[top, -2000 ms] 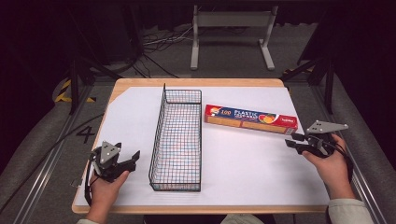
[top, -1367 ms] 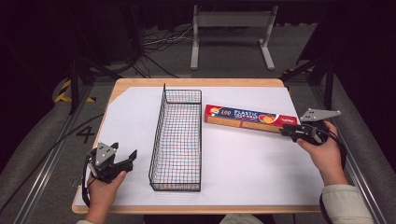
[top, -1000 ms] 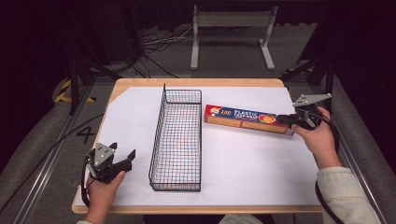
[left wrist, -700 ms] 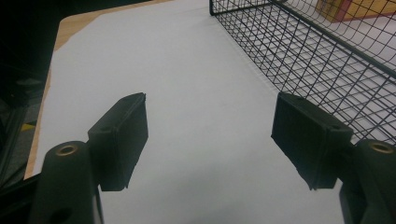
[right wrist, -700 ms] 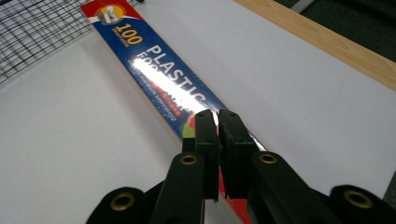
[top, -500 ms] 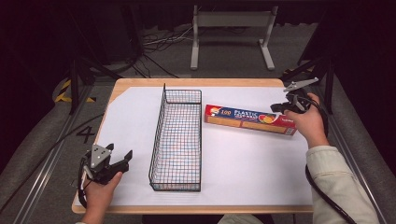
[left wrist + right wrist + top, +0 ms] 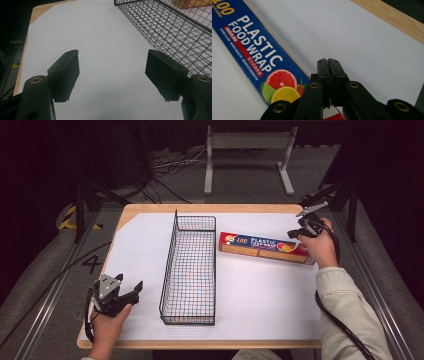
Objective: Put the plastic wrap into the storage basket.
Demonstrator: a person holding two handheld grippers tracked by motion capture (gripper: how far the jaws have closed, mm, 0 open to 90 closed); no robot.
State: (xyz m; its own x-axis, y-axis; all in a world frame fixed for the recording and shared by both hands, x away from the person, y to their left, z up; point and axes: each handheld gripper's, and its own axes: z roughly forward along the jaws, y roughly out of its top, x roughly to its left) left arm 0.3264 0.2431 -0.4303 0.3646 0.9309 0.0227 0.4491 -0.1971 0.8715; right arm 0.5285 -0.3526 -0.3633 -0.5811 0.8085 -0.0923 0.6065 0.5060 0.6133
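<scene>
Near edge: I see the left gripper (image 7: pixel 131 292) resting with jaws spread wide, nothing between them. Basket (image 7: pixel 192 265) just to its right. Farther off, right gripper (image 7: pixel 295 233) pressed shut on nothing, tips over the far end of the wrap box (image 7: pixel 262 246), which lies flat beyond the basket.

Both grippers out, one wide, one pinched.

My left gripper (image 7: pixel 131 291) sits low at my near left, jaws spread wide with nothing between them, my left hand (image 7: pixel 107 320) under it. My right arm (image 7: pixel 345 305) stretches far forward; my right gripper (image 7: pixel 328 65) has its jaws pressed together, empty.
</scene>
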